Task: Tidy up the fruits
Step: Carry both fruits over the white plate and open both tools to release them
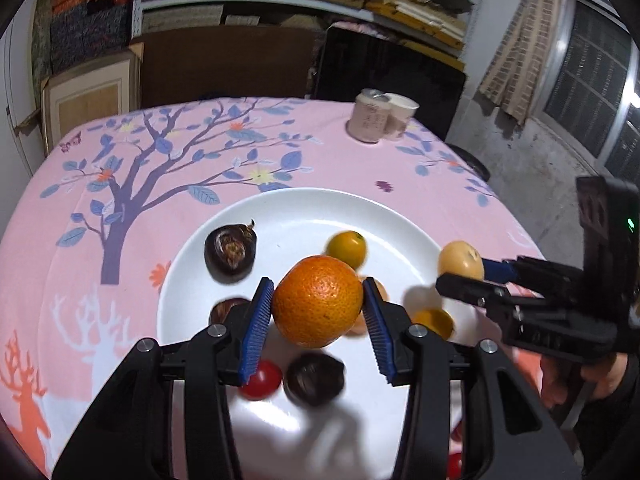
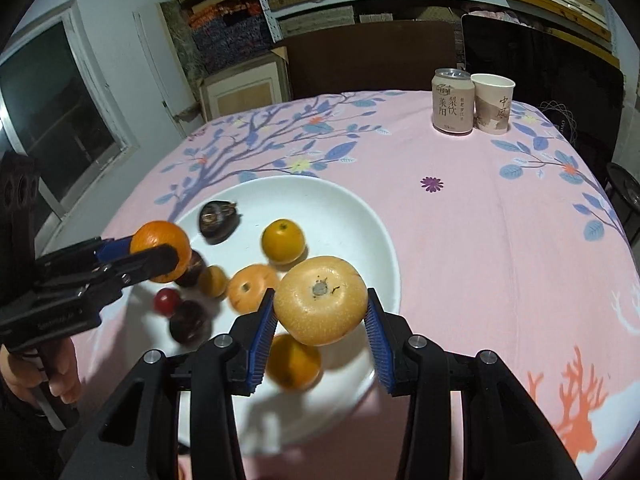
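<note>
— So, both hands are full over the white plate (image 1: 304, 208)?

— Yes. Each gripper is clamped on one fruit. The left gripper (image 1: 318, 304) has its blue pads pressed to either side of a big orange (image 1: 318, 302), held up over the near half of the plate. The right gripper (image 2: 320, 302) squeezes a pale yellow pear (image 2: 320, 300), stem end facing the camera, above the plate's near right rim.

— And what lies on the plate itself?

— Toward its far left sits a dark mangosteen (image 1: 230, 252), and near the middle a small yellow-orange citrus (image 1: 347, 249). Closer in, I see a red cherry tomato (image 1: 262, 380) and another dark round fruit (image 1: 314, 378) just beside it, both under the held orange. A persimmon (image 2: 252, 288) rests near the plate's centre, and another small citrus (image 2: 294, 362) lies below the pear. Several of these look blurred.

— Anything beyond the plate?

— Well past its far right edge, on the pink tablecloth (image 2: 480, 240), a drink can (image 2: 452, 102) stands upright with a paper cup (image 2: 492, 104) touching its side. A person's hand (image 2: 60, 368) grips the left gripper's handle, off the plate's left side.
</note>
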Demonstrator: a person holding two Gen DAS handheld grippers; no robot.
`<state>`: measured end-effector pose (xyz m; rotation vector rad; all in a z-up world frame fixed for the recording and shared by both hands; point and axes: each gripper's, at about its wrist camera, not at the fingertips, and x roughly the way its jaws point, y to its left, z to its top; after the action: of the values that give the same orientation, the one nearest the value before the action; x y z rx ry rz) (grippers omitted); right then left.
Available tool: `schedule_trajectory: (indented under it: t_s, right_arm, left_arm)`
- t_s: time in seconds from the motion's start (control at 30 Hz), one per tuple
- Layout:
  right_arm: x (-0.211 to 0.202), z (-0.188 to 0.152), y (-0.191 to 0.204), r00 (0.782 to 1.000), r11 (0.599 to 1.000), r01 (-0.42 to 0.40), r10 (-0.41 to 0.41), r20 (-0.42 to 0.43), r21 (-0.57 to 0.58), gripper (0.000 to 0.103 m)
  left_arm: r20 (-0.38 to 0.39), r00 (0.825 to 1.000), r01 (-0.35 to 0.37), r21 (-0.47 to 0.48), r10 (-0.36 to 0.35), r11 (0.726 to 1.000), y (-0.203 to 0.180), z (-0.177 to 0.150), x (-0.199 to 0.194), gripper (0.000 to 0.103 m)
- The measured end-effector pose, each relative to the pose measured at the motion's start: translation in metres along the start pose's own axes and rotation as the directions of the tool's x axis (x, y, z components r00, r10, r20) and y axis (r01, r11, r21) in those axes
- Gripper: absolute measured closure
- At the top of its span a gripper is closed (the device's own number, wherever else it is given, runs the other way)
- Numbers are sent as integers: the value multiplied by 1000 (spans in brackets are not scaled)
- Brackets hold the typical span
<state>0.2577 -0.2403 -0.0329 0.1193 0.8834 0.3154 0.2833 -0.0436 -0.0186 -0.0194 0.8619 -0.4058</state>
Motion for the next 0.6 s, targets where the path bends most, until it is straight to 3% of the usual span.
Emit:
schedule_trajectory:
  t_s: [0.23,0.27,0.3,0.37,0.5,0.6]
  right_arm:
    - [29,6,9,999,999,-12,10,-33,-42,59]
    - [29,6,12,999,999,-7,5,-42,-53,58]
    - [24,4,14,999,998,-1,-1,-37,-60,49]
    - [5,0,16,999,998,20,-18,32,-56,39]
    - [-40,-19,17,996,1000,-1,4,94,-29,39]
    - [-76,-52,19,992,999,-48,49,119,-10,38]
  left_arm:
    - [-99,995,15,-81,-23,997,15,11,53,57]
    - [-96,995,22,-90,-31,996,17,10,51,50]
    - [-83,996,26,-100,-35,995,19,8,47,39]
    - [-29,999,22,-118,-25,993,22,5,28,32]
    - [57,998,47,-106,-41,993,17,-13,-27,28]
    - [72,997,19,-13,-18,1000,-5,-51,-66,26]
